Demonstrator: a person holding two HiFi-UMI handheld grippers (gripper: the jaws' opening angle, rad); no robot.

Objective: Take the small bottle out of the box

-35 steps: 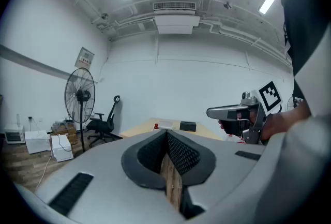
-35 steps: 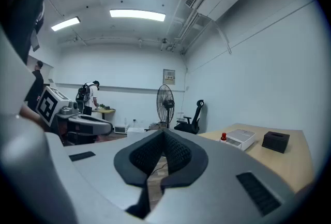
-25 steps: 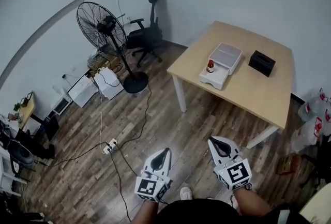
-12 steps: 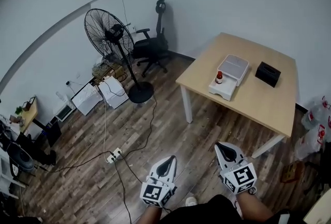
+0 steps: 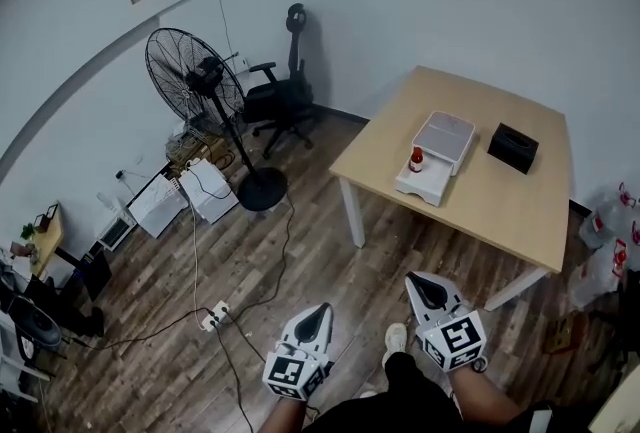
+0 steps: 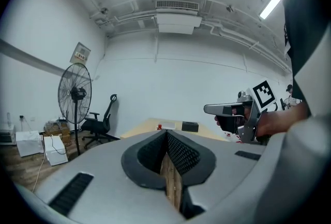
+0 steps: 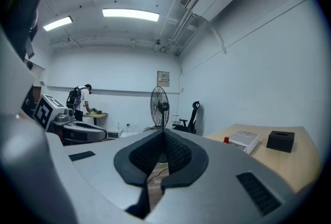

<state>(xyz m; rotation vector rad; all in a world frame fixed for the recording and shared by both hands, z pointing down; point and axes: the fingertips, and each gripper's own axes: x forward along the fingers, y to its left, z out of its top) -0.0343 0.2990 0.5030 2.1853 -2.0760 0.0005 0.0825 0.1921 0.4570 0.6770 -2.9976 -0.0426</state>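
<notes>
The small bottle (image 5: 416,159) has a red cap and stands in the open front part of a white box (image 5: 443,136) on the wooden table (image 5: 500,206). It is far from both grippers. The left gripper (image 5: 318,311) and right gripper (image 5: 420,283) are held low over the wood floor, both shut with nothing in them. In the left gripper view, the bottle (image 6: 159,126) and box (image 6: 168,125) are tiny beyond the closed gripper (image 6: 166,132). The right gripper view shows the bottle (image 7: 226,139) beside the box (image 7: 244,138), right of the closed gripper (image 7: 164,132).
A black box (image 5: 513,147) sits on the table behind the white one. A standing fan (image 5: 190,76), an office chair (image 5: 280,96), cables and a power strip (image 5: 212,314) on the floor lie to the left. Plastic bags (image 5: 610,231) are at the right.
The head view has swayed, so the table sits slightly lower in the picture than a second ago. Both grippers stay shut and low. A shoe now shows between them.
</notes>
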